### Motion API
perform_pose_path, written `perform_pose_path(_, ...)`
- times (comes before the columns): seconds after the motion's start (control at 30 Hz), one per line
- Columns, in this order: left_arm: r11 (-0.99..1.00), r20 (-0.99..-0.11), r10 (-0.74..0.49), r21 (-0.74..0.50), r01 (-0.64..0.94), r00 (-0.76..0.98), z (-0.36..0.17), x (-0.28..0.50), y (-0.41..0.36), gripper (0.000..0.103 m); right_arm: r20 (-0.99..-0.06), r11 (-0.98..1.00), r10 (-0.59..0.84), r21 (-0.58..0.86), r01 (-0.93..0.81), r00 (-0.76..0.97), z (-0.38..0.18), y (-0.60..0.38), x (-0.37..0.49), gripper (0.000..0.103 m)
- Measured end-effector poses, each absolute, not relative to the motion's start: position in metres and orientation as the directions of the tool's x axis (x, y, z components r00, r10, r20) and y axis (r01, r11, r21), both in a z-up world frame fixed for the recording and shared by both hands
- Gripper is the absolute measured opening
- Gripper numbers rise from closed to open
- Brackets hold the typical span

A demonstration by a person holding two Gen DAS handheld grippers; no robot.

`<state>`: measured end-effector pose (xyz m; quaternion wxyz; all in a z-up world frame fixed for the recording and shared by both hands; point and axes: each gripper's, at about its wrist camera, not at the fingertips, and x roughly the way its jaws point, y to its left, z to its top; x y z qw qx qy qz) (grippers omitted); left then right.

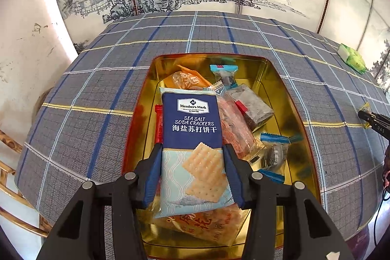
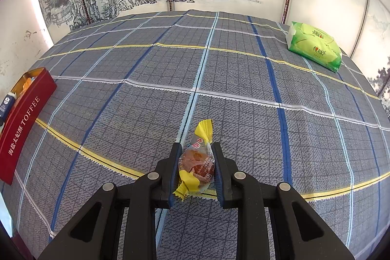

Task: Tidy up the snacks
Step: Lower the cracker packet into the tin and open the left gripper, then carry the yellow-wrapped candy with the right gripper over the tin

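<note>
The soda cracker packet (image 1: 192, 138) hangs over the gold tin (image 1: 287, 99), pinched by the left hand-held gripper (image 1: 192, 150). Risk: released onto the heaped snacks, it may slide out. The right hand-held gripper (image 2: 196, 150) grips a yellow-wrapped candy (image 2: 197, 160) above the tabletop (image 2: 243, 79).

I see woven, matt plaid cloth on the table (image 2: 243, 79). Tin (image 1: 275, 79): glossy gold metal inside, mirror-like. Cracker packet (image 1: 192, 138): smooth printed plastic film, slight sheen. Yellow-ended candy (image 2: 197, 162): crinkled clear wrapper. Green tissue pack (image 2: 314, 45): shiny soft plastic.
</note>
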<state>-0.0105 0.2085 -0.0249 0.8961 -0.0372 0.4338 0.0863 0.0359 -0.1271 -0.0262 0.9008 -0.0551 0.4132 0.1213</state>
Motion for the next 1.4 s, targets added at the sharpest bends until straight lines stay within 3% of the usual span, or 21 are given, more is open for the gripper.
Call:
perform_pose_path(0.13, 0.985, -0.789, 0.104, -0.005, -0.175, 0.605, -0.026, -0.004, 0.205, 0.045, -0.758, 0.965, 0.172, 0.000, -0.264, 0.630, -0.026, -0.127, 0.036, 0.025)
perform_pose_path(0.37, 0.980, -0.756, 0.182, 0.082, -0.184, 0.629, -0.022, -0.005, 0.191, 0.050, -0.757, 0.965, 0.171, -0.001, -0.263, 0.630, -0.026, -0.127, 0.036, 0.025)
perform_pose_path(0.6, 0.958, -0.659, 0.287, 0.182, -0.224, 0.695, -0.002, -0.021, 0.183, 0.078, -0.755, 0.970, 0.163, 0.004, -0.244, 0.635, -0.026, -0.124, 0.028, 0.026)
perform_pose_path(1.4, 0.943, -0.612, 0.333, 0.196, -0.270, 0.718, 0.012, -0.038, 0.181, 0.081, -0.727, 0.924, 0.333, 0.124, -0.362, 0.601, -0.005, -0.066, -0.025, 0.025)
